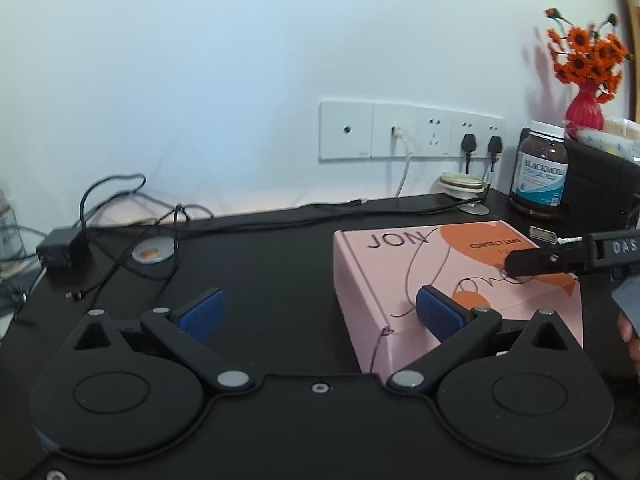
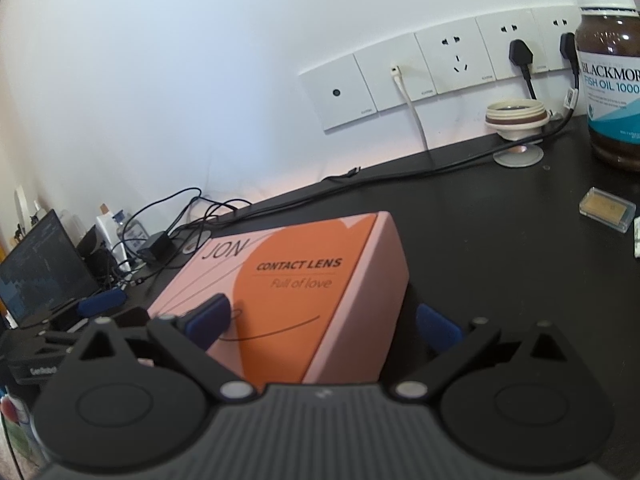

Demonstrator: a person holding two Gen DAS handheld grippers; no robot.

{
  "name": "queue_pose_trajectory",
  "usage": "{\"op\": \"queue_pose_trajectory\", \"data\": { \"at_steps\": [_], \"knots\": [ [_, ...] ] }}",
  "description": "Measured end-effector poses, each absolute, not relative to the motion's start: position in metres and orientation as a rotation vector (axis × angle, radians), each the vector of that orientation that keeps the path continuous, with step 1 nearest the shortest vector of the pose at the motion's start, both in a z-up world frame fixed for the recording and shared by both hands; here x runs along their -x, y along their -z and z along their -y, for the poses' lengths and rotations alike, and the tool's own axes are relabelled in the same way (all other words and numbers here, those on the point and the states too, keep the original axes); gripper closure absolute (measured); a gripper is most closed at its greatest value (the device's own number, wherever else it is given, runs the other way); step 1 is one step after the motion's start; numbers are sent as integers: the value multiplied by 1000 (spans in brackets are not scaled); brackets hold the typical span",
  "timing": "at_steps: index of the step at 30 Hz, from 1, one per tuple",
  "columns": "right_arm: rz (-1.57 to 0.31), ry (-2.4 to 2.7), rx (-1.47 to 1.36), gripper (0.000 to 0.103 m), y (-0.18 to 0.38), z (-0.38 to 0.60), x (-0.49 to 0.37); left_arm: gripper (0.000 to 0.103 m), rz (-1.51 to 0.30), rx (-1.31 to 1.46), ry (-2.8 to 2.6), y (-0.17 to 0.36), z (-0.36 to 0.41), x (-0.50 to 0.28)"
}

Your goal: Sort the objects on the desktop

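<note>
A pink-and-orange contact lens box (image 2: 304, 292) lay flat on a black desk (image 1: 272, 264), printed lid up, its long axis running from the near edge back toward the wall, the "JON" lettering at the far end. In the left wrist view the box sat right of centre, its near corner angled toward the camera. The left gripper (image 1: 320, 314) stood with jaws wide apart and held nothing; one blue pad (image 1: 438, 316) showed against the box's near left corner (touching or merely in front, the view did not settle), the other (image 1: 200, 314) over bare desk. The right gripper (image 2: 324, 326) was spread as well, one blue pad (image 2: 210, 318) above the lid and the other (image 2: 436, 330) past the box's right side, low by the desk, neither plainly pressing it. A brown fish oil bottle (image 2: 610, 76) stood upright at the far right near the wall sockets (image 2: 436, 64), a small clear case (image 2: 608, 208) lay well apart from the box, and tangled black cables (image 1: 120, 232) trailed over the left rear of the desk. A red vase of orange flowers (image 1: 586, 80) stood behind the bottle.
</note>
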State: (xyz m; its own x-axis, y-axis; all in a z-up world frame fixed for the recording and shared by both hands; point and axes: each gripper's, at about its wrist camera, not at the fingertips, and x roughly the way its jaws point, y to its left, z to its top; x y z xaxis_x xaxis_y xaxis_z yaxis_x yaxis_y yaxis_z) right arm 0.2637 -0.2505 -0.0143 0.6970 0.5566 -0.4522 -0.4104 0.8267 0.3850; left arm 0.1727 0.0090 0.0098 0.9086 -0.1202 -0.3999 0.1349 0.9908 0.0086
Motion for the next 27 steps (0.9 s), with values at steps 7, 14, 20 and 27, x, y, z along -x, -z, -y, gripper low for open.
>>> {"op": "queue_pose_trajectory", "data": {
  "at_steps": [7, 14, 20, 27],
  "knots": [
    [-554, -571, -176, 4, 7, 248, -261, 0, -331, -189, 286, -10, 20, -149],
    [-493, -674, -118, 4, 3, 273, -236, 0, -289, -192, 342, -10, 22, -146],
    [-352, -617, -90, 1, -5, 287, -211, 0, -359, -161, 265, -14, 25, -154],
    [-361, -546, -5, 1, -9, 283, -206, 0, -387, -189, 247, -8, 32, -158]
  ]
}}
